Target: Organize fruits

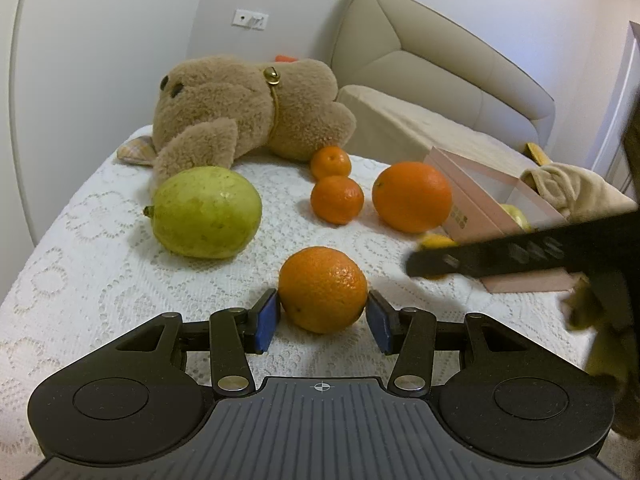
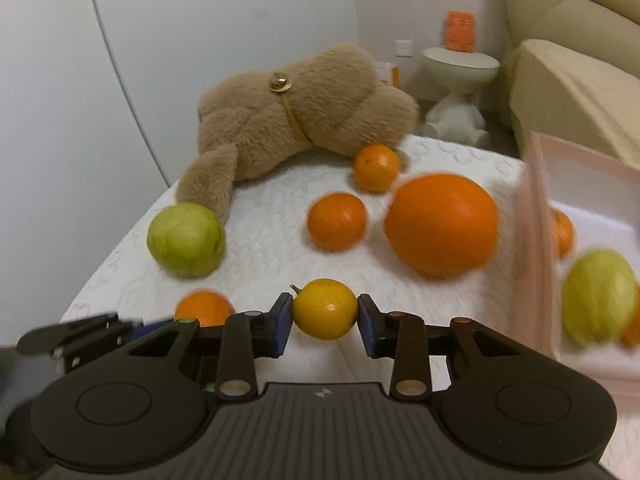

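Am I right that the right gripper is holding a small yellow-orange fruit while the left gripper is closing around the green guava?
Not quite. The left gripper brackets an orange, not the green guava, which sits untouched further left in the left wrist view. The right gripper does hold the small yellow-orange fruit.

— What's behind your work surface?

— You've got a plain white wall (image 1: pixel 120 20) with a white socket plate (image 1: pixel 250 19), and a beige sofa (image 1: pixel 432 68) to the right.

— Anything on the floor?

— You'll see a small white pedestal side table (image 2: pixel 460 76) with an orange figure (image 2: pixel 461 31) on top.
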Available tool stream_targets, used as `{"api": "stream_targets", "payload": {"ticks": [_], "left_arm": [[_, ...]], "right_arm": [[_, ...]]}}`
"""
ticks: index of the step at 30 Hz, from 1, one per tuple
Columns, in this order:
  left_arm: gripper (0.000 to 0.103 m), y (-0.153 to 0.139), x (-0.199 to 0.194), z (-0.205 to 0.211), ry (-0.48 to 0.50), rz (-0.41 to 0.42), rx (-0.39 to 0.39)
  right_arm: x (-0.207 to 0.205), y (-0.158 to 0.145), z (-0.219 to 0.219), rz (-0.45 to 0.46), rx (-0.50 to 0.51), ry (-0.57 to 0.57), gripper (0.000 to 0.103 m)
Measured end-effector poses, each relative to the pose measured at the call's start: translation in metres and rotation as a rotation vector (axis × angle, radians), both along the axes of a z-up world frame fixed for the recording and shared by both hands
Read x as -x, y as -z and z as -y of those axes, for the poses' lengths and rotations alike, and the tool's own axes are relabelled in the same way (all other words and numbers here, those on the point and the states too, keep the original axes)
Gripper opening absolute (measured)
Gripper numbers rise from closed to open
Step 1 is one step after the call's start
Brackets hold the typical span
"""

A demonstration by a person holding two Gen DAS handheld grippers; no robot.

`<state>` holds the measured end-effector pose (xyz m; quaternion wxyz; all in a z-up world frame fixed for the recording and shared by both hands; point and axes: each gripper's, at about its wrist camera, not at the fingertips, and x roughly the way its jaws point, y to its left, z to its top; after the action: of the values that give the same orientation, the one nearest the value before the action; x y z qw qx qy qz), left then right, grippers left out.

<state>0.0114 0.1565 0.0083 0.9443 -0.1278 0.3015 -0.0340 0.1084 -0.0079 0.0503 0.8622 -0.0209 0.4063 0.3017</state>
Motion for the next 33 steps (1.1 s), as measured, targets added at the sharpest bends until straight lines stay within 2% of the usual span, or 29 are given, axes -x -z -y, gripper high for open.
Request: {"api": "stream_targets", "payload": {"ticks": [8,13,15,20,23,27,30,33], "left_arm": [[0.053,-0.005,0.0,0.007,0.005,0.02,-0.016],[0.053,-0.014,-0.002,0.02,0.044,0.061,-0.031],[0.053,-0.019,-0.005,0.026,0.056,0.064,-0.04],[0.053,-0.031,-0.005,0.03,0.073,0.083,-0.054],[0.054,-0.046,-0.003,0.018,-0.016,0.141,-0.142],[0.053,-0.052,-0.02,-0.018,-0.167,0.123,-0.184],[0.052,-0.046,-0.035,-0.047,-0.241,0.083,-0.145],[0.052,-0.035,-0.043,-0.073,-0.277,0.04,-0.032]], "right_arm": [[0.035,0.016,0.067,-0.003,-0.026,0.156,0.034],[0.051,0.025,0.094,0.037,-0.012,0.192,0.035],[0.056,0.025,0.098,0.068,-0.001,0.199,0.039],[0.061,0.034,0.11,0.11,-0.003,0.222,0.065],[0.062,0.036,0.116,0.114,-0.035,0.23,0.068],[0.062,0.038,0.118,0.11,-0.047,0.23,0.07],[0.063,0.038,0.114,0.117,-0.034,0.225,0.073],[0.063,0.039,0.112,0.117,-0.028,0.224,0.077]]}}
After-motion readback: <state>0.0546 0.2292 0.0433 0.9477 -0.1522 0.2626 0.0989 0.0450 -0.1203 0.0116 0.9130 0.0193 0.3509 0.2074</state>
